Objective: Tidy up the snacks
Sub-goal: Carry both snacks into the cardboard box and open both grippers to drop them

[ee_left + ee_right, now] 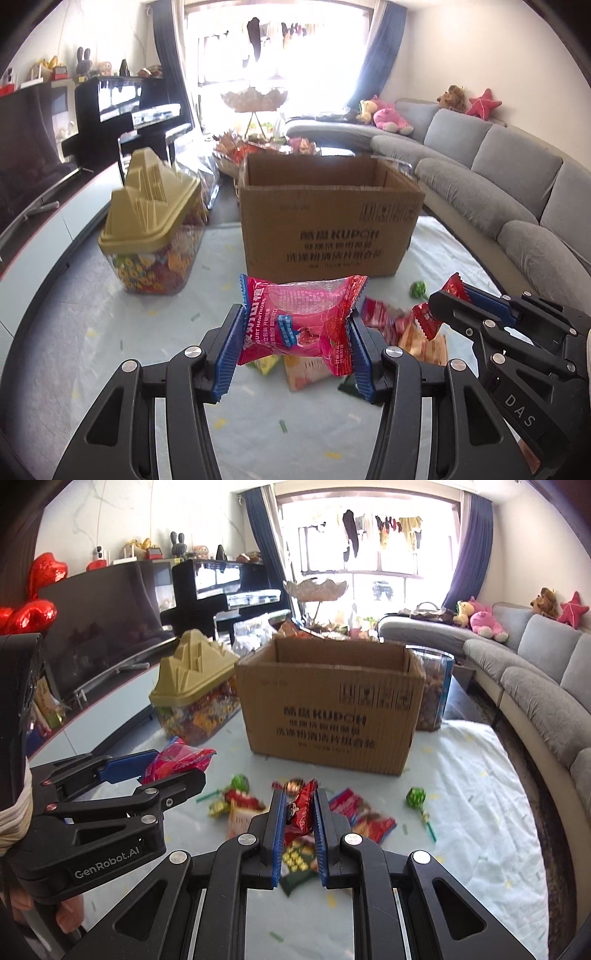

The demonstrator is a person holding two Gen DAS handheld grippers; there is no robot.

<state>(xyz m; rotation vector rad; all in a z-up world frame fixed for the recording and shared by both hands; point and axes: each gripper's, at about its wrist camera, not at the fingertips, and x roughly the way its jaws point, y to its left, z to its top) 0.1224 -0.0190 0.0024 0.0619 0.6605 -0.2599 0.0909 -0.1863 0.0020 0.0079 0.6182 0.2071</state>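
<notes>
My left gripper (297, 314) is shut on a pink hawthorn snack packet (299, 323), held above the table in front of an open cardboard box (328, 225). My right gripper (298, 803) is shut on a small red snack packet (301, 808), also lifted off the table before the cardboard box (332, 716). In the left wrist view the right gripper (448, 295) shows at the right with the red packet (430, 317). In the right wrist view the left gripper (173, 762) shows at the left with the pink packet (177, 758). Loose snacks (354, 814) lie on the table below.
A clear candy jar with a gold lid (155, 221) stands left of the box. A tall clear canister of snacks (432, 690) stands right of it. Green lollipops (415, 797) lie on the white table cover (472, 782). A grey sofa (517, 177) curves along the right.
</notes>
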